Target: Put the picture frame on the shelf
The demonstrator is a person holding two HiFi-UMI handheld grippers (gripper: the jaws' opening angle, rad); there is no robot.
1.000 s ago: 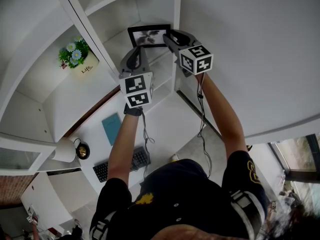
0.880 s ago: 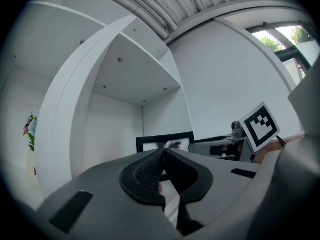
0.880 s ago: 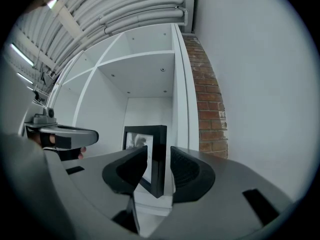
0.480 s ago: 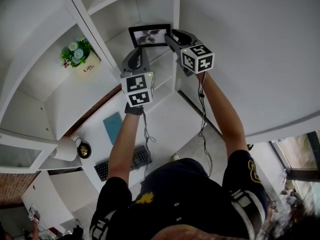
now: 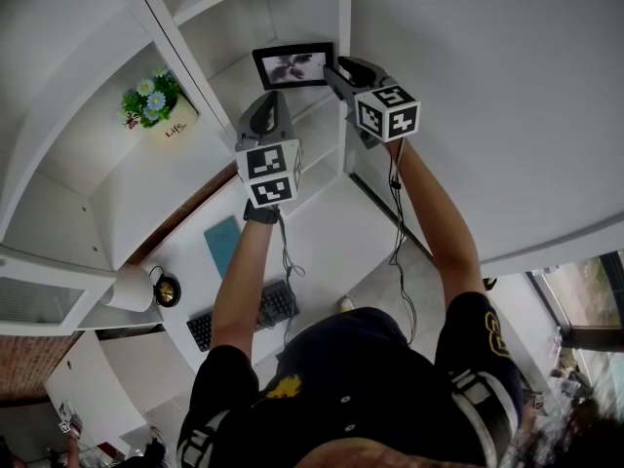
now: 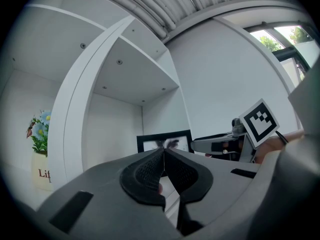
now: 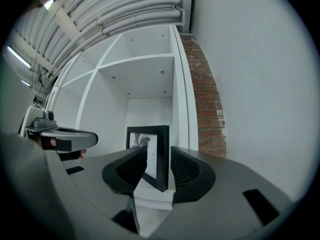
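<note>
R gripper [image 7: 159, 153] jaws apart w/ picture frame [image 7: 155, 141] edge between, upright on shelf [image 7: 152, 198]; L gripper [image 6: 163, 153] closed, empty.

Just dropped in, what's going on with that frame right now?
The picture frame stands upright on the white shelf. The right hand-held gripper has its jaws apart on either side of the frame's edge, not pressing it. The left hand-held gripper hovers alongside, shut and empty.
</note>
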